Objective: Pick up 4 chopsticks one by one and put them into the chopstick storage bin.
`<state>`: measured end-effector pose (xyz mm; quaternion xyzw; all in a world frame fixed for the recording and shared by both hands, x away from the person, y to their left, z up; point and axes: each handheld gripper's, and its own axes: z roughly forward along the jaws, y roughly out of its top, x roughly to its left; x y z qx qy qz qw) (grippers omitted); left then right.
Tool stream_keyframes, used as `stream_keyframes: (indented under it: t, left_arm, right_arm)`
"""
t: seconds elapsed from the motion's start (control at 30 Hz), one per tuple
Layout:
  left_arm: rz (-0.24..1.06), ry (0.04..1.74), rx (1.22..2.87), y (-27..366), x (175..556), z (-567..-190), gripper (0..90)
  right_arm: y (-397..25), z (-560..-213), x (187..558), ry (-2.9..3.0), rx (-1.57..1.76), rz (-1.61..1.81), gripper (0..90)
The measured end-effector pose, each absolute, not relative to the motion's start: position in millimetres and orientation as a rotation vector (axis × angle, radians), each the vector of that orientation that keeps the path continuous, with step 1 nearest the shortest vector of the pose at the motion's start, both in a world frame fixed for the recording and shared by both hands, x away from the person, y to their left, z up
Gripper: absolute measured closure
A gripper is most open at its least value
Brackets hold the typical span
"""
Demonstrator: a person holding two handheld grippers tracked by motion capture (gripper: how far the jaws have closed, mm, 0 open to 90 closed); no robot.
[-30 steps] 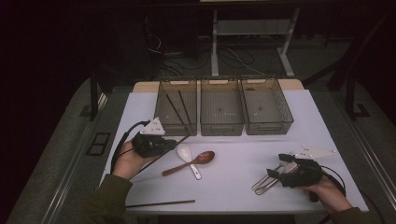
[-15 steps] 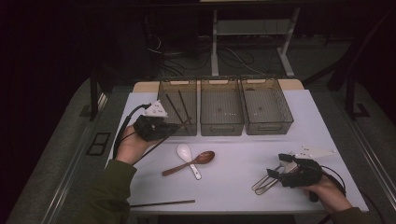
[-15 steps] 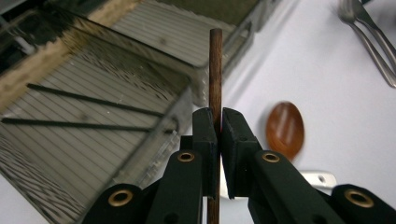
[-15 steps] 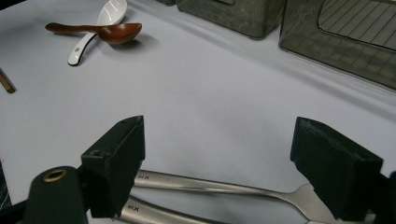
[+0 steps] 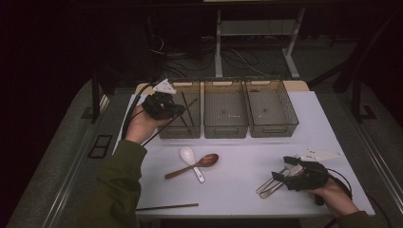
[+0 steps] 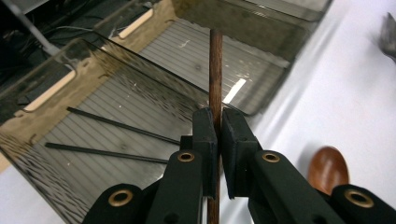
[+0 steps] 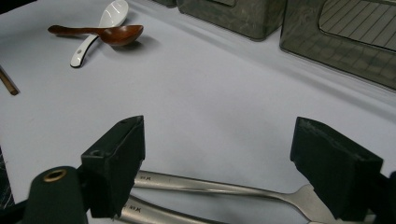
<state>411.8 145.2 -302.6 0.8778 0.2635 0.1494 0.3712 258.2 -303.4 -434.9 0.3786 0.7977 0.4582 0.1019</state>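
Observation:
My left gripper (image 5: 177, 110) (image 6: 218, 135) is shut on a dark wooden chopstick (image 5: 166, 126) (image 6: 215, 65), held slanted over the leftmost smoky bin (image 5: 192, 84) (image 6: 28, 144). Two thin black chopsticks (image 6: 116, 123) lie inside that bin. My right gripper (image 5: 280, 178) (image 7: 219, 158) stands open low over the table at the front right, its jaws either side of two metal utensils (image 5: 272, 184) (image 7: 215, 187). A brown wooden spoon (image 5: 195, 165) (image 7: 100, 31) lies crossed with a white ceramic spoon (image 5: 190, 159) (image 7: 100, 23) mid-table.
Two more smoky bins, the middle one (image 5: 225, 127) and the right one (image 5: 272, 129), stand in a row at the back. Another brown chopstick (image 5: 167, 206) lies near the front edge. A white utensil (image 5: 323, 154) rests right of my right gripper.
My left gripper has lifted the chopstick from the table beside the spoons and carried it back and up over the leftmost bin. The right gripper has stayed put.

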Motion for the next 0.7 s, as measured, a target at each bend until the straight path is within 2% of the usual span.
stream_keyframes:
  t: [0.7]
  left_arm:
    - [0.358, 0.833, 2.139, 146, 485, -276, 83.8]
  right_arm:
    - [-303, -434, 257, 2.351, 1.129, 1.378, 17.4]
